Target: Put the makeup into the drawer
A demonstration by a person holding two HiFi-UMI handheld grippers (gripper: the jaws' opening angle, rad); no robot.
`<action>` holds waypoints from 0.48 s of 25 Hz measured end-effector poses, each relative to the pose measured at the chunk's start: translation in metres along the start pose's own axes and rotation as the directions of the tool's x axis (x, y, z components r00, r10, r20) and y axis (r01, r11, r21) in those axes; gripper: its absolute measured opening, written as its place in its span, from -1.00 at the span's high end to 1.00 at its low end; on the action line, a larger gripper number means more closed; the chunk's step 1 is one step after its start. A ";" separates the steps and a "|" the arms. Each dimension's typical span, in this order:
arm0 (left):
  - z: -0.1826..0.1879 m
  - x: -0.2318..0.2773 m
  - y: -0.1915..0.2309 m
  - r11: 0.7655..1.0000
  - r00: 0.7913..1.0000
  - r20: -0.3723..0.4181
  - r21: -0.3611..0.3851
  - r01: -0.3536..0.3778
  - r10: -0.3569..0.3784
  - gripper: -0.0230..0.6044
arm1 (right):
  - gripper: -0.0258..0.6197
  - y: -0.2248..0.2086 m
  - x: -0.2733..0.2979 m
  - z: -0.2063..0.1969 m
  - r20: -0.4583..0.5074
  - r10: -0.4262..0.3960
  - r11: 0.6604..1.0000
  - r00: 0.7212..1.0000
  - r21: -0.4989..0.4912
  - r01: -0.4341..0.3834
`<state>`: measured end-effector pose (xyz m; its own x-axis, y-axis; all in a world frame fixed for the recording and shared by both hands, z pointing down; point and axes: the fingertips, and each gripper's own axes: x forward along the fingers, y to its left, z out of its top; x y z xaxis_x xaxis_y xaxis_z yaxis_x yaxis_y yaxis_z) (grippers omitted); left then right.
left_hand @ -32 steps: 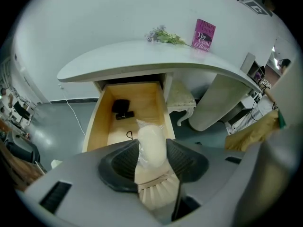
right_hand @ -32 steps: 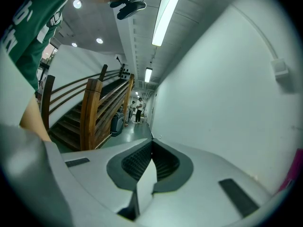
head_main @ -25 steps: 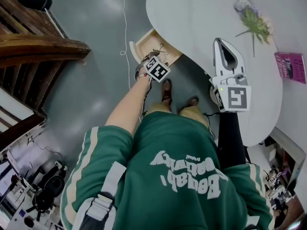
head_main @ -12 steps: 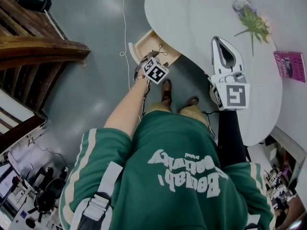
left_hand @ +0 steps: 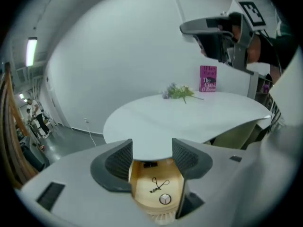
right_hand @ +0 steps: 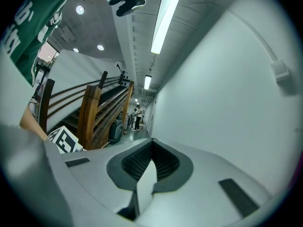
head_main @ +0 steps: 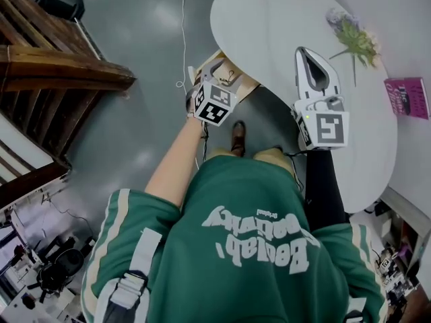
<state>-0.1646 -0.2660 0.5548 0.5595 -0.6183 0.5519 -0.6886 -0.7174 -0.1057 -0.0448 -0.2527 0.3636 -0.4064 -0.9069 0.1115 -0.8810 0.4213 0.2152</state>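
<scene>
Under the white round table (head_main: 269,19) a wooden drawer (head_main: 244,81) stands open. In the left gripper view the drawer (left_hand: 142,183) holds an eyelash curler (left_hand: 158,185), a small round compact (left_hand: 164,199) and a dark item (left_hand: 150,164) at its back. My left gripper (head_main: 214,73) hovers just over the drawer's front, and my left gripper (left_hand: 151,148) is open with nothing between its pads. My right gripper (head_main: 303,52) is held above the tabletop, shut and empty; in its own view my right gripper (right_hand: 151,148) points at a white wall.
A flower sprig (head_main: 353,36) and a pink book (head_main: 406,96) lie on the table's far side. A wooden staircase (head_main: 60,66) stands at the left, and a white cable (head_main: 183,32) runs across the grey floor. The person's feet stand below the drawer.
My left gripper has shifted over the drawer's front and now covers more of it. The right gripper has barely moved.
</scene>
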 end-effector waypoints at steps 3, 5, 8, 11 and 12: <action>0.057 -0.028 0.014 0.999 0.989 0.135 -0.010 -0.051 0.052 0.05 | 0.89 -0.002 0.002 0.012 0.030 -0.002 1.000 1.000 -0.002 0.002; 0.091 -0.047 0.023 0.997 0.973 0.215 -0.006 -0.082 0.082 0.05 | 0.89 -0.002 0.003 0.019 0.048 0.000 1.000 0.999 -0.005 0.000; 0.135 -0.078 0.033 0.994 0.943 0.313 -0.026 -0.111 0.113 0.05 | 0.89 0.001 0.003 0.028 0.070 0.007 1.000 0.998 -0.011 -0.006; 0.172 -0.114 0.037 0.988 0.899 0.411 -0.050 -0.145 0.153 0.05 | 0.89 0.002 0.001 0.037 0.088 0.013 1.000 0.996 -0.025 -0.011; 0.181 -0.124 0.038 0.986 0.884 0.436 -0.051 -0.161 0.167 0.05 | 0.89 0.003 0.000 0.040 0.094 0.013 0.999 0.996 -0.031 -0.010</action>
<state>-0.1764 -0.2747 0.3332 0.5805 -0.8068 0.1097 -0.7926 -0.5908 -0.1507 -0.0568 -0.2515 0.3253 -0.4387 -0.8983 0.0230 -0.8690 0.4306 0.2438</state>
